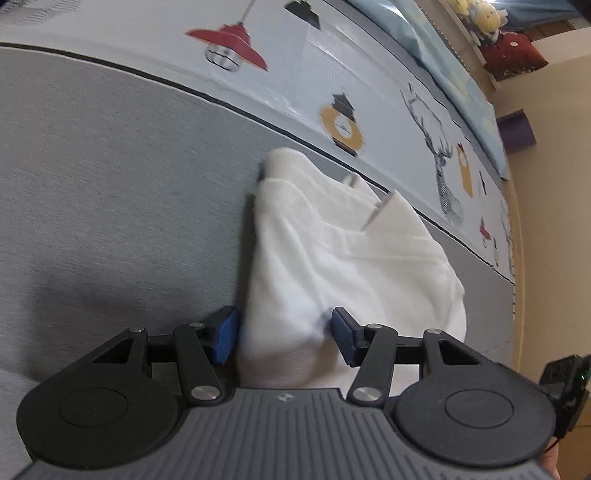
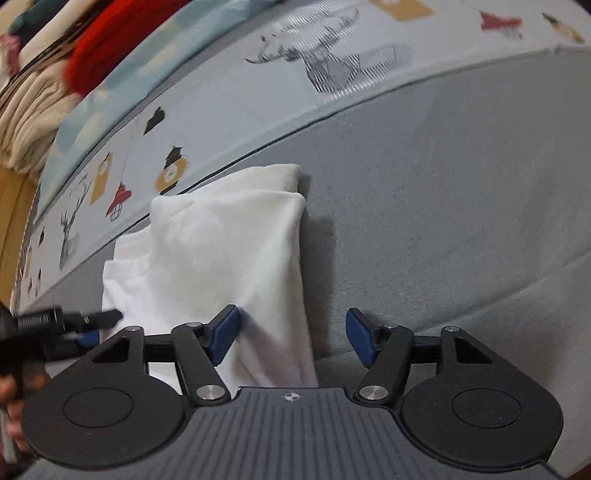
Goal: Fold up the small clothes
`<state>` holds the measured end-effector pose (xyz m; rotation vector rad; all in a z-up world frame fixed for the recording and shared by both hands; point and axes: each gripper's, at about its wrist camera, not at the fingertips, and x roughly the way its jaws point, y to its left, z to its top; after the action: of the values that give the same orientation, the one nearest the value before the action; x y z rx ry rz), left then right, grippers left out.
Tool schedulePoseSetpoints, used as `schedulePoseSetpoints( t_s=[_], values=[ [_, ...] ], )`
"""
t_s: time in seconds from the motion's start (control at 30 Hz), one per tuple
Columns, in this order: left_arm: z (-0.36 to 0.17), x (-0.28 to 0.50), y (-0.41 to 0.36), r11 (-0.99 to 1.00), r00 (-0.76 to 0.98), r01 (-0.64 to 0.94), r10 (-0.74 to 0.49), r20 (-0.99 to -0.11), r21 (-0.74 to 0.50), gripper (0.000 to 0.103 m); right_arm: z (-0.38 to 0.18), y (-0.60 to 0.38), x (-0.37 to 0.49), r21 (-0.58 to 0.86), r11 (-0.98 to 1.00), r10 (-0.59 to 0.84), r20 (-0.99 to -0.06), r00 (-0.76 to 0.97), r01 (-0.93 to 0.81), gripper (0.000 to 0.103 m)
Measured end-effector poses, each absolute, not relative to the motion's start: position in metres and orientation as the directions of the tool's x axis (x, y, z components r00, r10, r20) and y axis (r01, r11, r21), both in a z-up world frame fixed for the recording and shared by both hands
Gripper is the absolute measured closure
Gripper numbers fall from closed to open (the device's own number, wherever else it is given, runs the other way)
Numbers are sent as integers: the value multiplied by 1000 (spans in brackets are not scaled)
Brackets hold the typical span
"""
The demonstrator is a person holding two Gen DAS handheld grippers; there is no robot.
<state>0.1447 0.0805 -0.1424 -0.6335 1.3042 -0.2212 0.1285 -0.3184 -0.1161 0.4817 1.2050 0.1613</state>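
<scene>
White garment, folded into a thick multi-layer stack, lay on grey bedding, its far edge just beside the dark piping seam at 12 o'clock. In the right wrist view the same garment sat from centre toward 9 o'clock, two stacked folded ends at its top right corner, a thinner layer sticking out at 9.

Left gripper jaws stood wide, near end of the garment between the blue pads; right pad looked to touch the cloth, left pad just beside it, no squeeze visible. Frame blurred there, contact uncertain. Right gripper jaws also wide; left pad over the garment's right edge, right pad over bare grey bedding, nothing clamped.

Left gripper's black body poked in at 9 o'clock of the right view, a hand partly visible behind it at 8. Nothing lay on the garment.

Beyond the seam, a pale printed sheet with red lamps, yellow lanterns and deer drawings ran across at 12 to 2 o'clock. A light blue quilt lay past it. Soft toys and a red cushion sat at 1 o'clock against a beige wall. Right view showed red and cream fabrics piled at 10 to 11 o'clock.
</scene>
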Motion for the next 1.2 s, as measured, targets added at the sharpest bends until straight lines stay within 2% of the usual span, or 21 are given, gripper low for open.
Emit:
schedulePoseSetpoints(
  t_s=[0.07,0.1,0.13,0.17,0.2,0.23,0.3,0.4,0.47,0.53,0.57,0.6,0.63,0.77,0.9,0.97,1.0,1.1,1.2],
  values=[
    [-143,145,75,829,278,-174,-477,-834,-532,44,-120,-318,132,457,874,379,-855,355,168,36],
    [-142,145,72,838,282,-159,-468,-838,-522,48,-122,-317,134,462,868,381,-855,351,182,36],
    [-141,146,69,850,289,-140,-456,-842,-508,61,-124,-317,136,464,864,381,-857,347,196,36],
    [-139,147,68,856,296,-128,-449,-843,-501,64,-124,-317,138,466,861,383,-857,345,203,39],
    [-137,148,68,858,306,-117,-447,-841,-499,70,-124,-316,139,472,858,387,-853,350,202,57],
    [-133,149,67,865,325,-102,-438,-838,-491,73,-124,-315,140,493,849,408,-841,356,190,70],
    [-118,150,65,880,387,-70,-411,-825,-471,75,-120,-308,142,499,852,414,-828,377,159,84],
    [-82,148,66,895,538,-2,-375,-755,-446,75,-102,-298,143,502,860,409,-783,468,89,91],
    [-59,144,71,897,642,25,-353,-681,-441,71,-81,-292,142,521,853,406,-700,587,31,90],
    [-48,141,78,916,714,-19,-268,-647,-400,54,-61,-282,138,480,877,362,-619,697,-29,84],
    [-48,142,81,923,720,-40,-239,-651,-383,53,-55,-278,137,451,892,316,-598,736,-17,73],
    [-51,143,86,922,706,-50,-240,-667,-384,53,-53,-276,137,413,911,264,-600,755,10,54],
    [-57,146,92,914,675,-60,-259,-691,-401,53,-52,-273,138,387,922,237,-609,757,23,49],
    [-78,149,104,902,574,-126,-274,-771,-414,53,-60,-269,143,369,929,253,-659,708,11,50],
    [-109,149,109,875,428,-173,-346,-835,-451,53,-75,-259,147,355,934,299,-735,609,-31,52],
    [-129,150,105,911,332,-161,-312,-890,-380,39,-90,-249,147,248,968,228,-826,516,-31,53],
    [-130,149,105,918,334,-159,-295,-895,-362,38,-98,-248,147,214,977,199,-853,483,-25,53],
    [-118,144,105,921,361,-136,-296,-884,-364,44,-97,-253,145,241,971,204,-844,497,11,53],
    [-106,134,100,924,378,-61,-328,-866,-377,45,-86,-252,139,241,970,211,-822,529,-11,55]
  ],
)
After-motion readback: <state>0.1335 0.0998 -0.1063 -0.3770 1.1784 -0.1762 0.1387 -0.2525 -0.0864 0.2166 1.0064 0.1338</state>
